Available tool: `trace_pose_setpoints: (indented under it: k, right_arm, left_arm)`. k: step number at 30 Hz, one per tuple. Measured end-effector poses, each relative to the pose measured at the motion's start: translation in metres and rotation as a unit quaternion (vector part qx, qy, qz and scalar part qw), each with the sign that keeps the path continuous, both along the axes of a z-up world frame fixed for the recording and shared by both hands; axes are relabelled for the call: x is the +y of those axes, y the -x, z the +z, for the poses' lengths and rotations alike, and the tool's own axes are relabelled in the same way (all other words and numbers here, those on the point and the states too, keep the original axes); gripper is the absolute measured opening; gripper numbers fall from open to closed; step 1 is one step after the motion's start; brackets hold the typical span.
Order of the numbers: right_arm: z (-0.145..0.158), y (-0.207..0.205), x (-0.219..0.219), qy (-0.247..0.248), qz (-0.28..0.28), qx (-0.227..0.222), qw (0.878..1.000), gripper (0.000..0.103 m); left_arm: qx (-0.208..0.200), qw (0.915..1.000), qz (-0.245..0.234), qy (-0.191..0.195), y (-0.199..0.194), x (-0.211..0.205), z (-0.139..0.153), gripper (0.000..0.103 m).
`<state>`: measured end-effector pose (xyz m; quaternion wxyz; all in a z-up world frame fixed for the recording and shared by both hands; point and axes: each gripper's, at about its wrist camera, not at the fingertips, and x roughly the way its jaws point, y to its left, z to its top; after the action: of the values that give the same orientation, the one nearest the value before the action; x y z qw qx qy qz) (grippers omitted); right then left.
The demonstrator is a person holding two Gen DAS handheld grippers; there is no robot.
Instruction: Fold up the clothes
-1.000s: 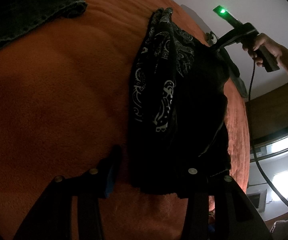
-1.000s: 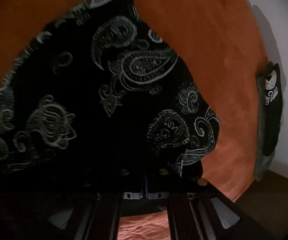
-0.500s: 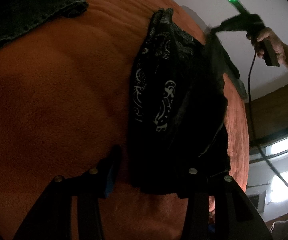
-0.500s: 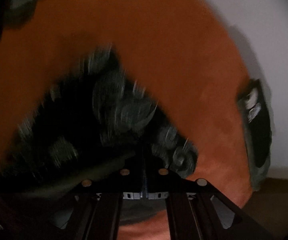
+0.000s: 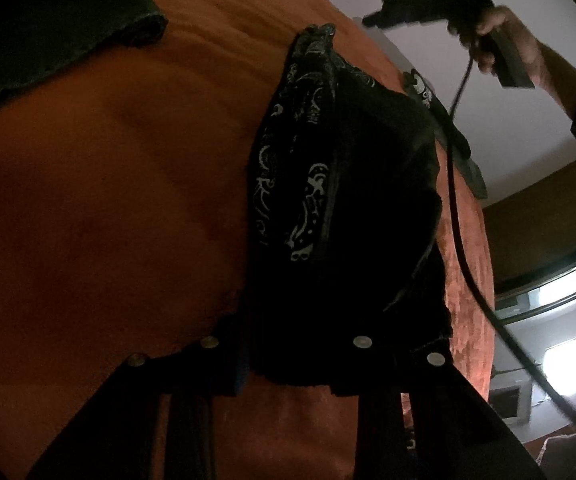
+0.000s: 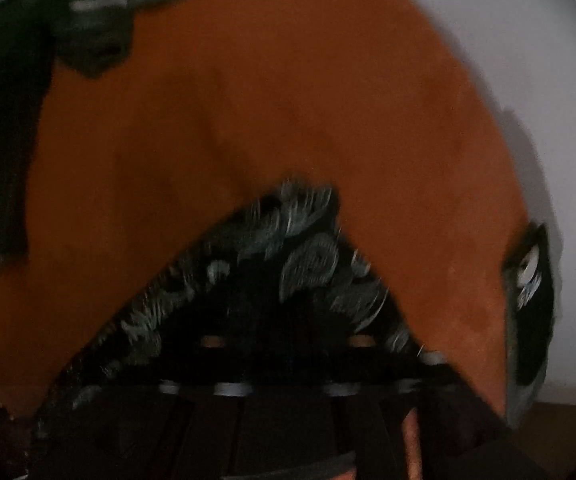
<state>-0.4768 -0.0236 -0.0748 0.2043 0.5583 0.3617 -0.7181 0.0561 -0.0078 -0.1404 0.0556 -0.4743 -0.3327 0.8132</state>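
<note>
A black garment with a white paisley print (image 5: 328,200) lies folded on the orange blanket (image 5: 107,200). Its near hem sits between the fingers of my left gripper (image 5: 304,364), whose jaws are closing, with the pads touching the cloth on both sides. In the left wrist view my right gripper (image 5: 372,20) hangs in a hand above the garment's far end, clear of the cloth. Its jaws are opening with nothing between them. The blurred right wrist view looks down on my right gripper (image 6: 288,344) over the paisley garment (image 6: 308,264).
A dark denim-like garment (image 5: 47,28) lies at the blanket's far left, seen as a dark garment (image 6: 87,20). Another dark piece with a white logo (image 6: 528,304) hangs at the blanket's right edge. The right gripper's cable (image 5: 456,220) trails past the garment. A white wall stands behind.
The right gripper let go of the garment's far part and lifted up and away; that part now lies flat. The left fingers drew closer together on the near hem.
</note>
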Motion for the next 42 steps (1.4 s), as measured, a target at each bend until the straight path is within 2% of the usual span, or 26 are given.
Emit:
trace_pose_setpoints:
  k: [1,4,7,9,12,13,14,15,16,21,29,32,34,36,37,38,40,42]
  right_arm:
    - [-0.007,0.002,0.004,-0.003,-0.016,-0.015,1.000,0.059]
    - [-0.032,0.005,0.021,0.002,-0.088,-0.056,0.995,0.059]
    - [-0.056,0.012,0.036,0.023,-0.174,-0.086,0.981,0.058]
    - [-0.067,0.018,0.045,0.049,-0.230,-0.098,0.967,0.049]
    - [-0.080,0.023,0.055,0.085,-0.294,-0.110,0.946,0.045]
    - [-0.083,0.023,0.056,0.090,-0.302,-0.104,0.943,0.034]
    - [-0.084,0.023,0.056,0.094,-0.307,-0.096,0.942,0.016]
    - [-0.082,0.022,0.055,0.096,-0.308,-0.084,0.943,0.003]
    - [-0.078,0.021,0.054,0.098,-0.308,-0.072,0.943,0.001]
    - [-0.050,0.013,0.045,0.111,-0.305,-0.029,0.945,0.001]
    - [-0.023,-0.007,-0.006,0.166,-0.221,0.020,0.961,0.000]
    - [-0.024,-0.013,-0.017,0.160,-0.213,0.008,0.964,0.000]
    - [-0.016,-0.010,-0.011,0.164,-0.225,-0.016,0.960,0.000]
    - [-0.013,-0.007,-0.006,0.146,-0.245,-0.026,0.958,0.012]
    - [-0.017,-0.008,-0.001,0.128,-0.251,-0.022,0.959,0.032]
    - [-0.020,-0.008,0.004,0.110,-0.258,-0.019,0.960,0.047]
    - [-0.026,-0.008,0.014,0.085,-0.276,-0.014,0.957,0.054]
    - [-0.035,-0.007,0.024,0.080,-0.293,-0.027,0.952,0.054]
  left_arm:
    - [-0.001,1.0000,0.001,-0.003,0.002,-0.002,-0.001,0.030]
    - [-0.002,1.0000,0.001,-0.003,0.006,-0.001,-0.001,0.030]
    - [-0.003,1.0000,0.001,-0.005,0.007,-0.002,-0.002,0.032]
    - [-0.004,1.0000,0.003,-0.008,0.007,-0.004,-0.004,0.033]
    - [-0.005,0.9999,0.005,-0.012,0.009,-0.005,-0.005,0.034]
    - [-0.006,0.9999,0.006,-0.014,0.010,-0.006,-0.006,0.034]
    - [-0.006,0.9998,0.006,-0.016,0.011,-0.006,-0.007,0.034]
    - [-0.006,0.9998,0.006,-0.017,0.009,-0.006,-0.007,0.035]
    - [-0.006,0.9998,0.005,-0.019,0.008,-0.007,-0.007,0.035]
    - [-0.007,0.9996,0.007,-0.028,0.007,-0.007,-0.008,0.035]
    - [-0.006,0.9995,0.005,-0.029,0.007,-0.005,-0.011,0.036]
    - [-0.007,0.9995,0.005,-0.029,0.007,-0.005,-0.011,0.036]
    - [-0.007,0.9995,0.005,-0.029,0.007,-0.005,-0.011,0.036]
    - [-0.007,0.9995,0.005,-0.029,0.007,-0.005,-0.011,0.036]
    - [-0.007,0.9996,0.005,-0.029,0.008,-0.005,-0.011,0.036]
    - [-0.007,0.9996,0.005,-0.029,0.008,-0.005,-0.011,0.036]
    - [-0.008,0.9996,0.005,-0.028,0.008,-0.005,-0.011,0.036]
    - [-0.008,0.9996,0.005,-0.028,0.008,-0.005,-0.010,0.036]
